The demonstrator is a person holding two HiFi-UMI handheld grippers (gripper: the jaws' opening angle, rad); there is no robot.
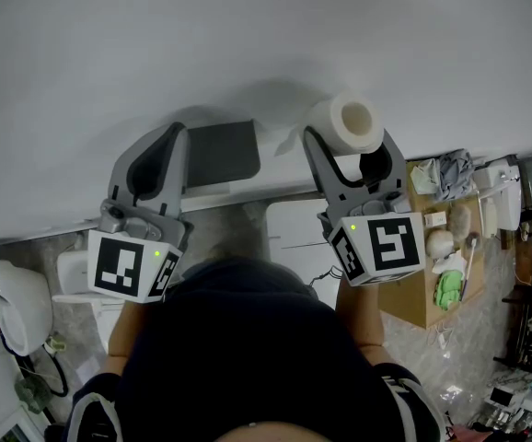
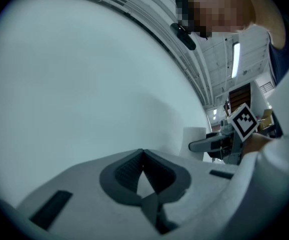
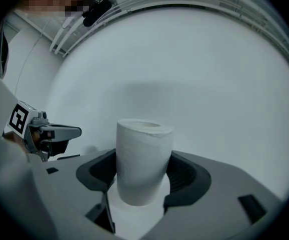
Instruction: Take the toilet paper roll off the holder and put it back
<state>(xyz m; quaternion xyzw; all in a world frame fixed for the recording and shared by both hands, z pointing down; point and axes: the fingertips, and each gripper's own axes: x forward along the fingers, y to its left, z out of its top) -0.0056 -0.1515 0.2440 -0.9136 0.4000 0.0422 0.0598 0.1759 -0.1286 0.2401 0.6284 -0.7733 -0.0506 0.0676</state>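
The white toilet paper roll stands upright between the jaws of my right gripper, which is shut on its sides in front of the white wall. In the right gripper view the roll fills the gap between the dark pads. A dark grey holder is fixed to the wall left of the roll, with nothing on it. My left gripper is just left of the holder, shut with nothing in it; its tips meet. The roll also shows far right in the left gripper view.
A white ledge runs along the wall under the holder. Below it is a white fixture. A cardboard box with small items stands at the right, and a white appliance at the lower left.
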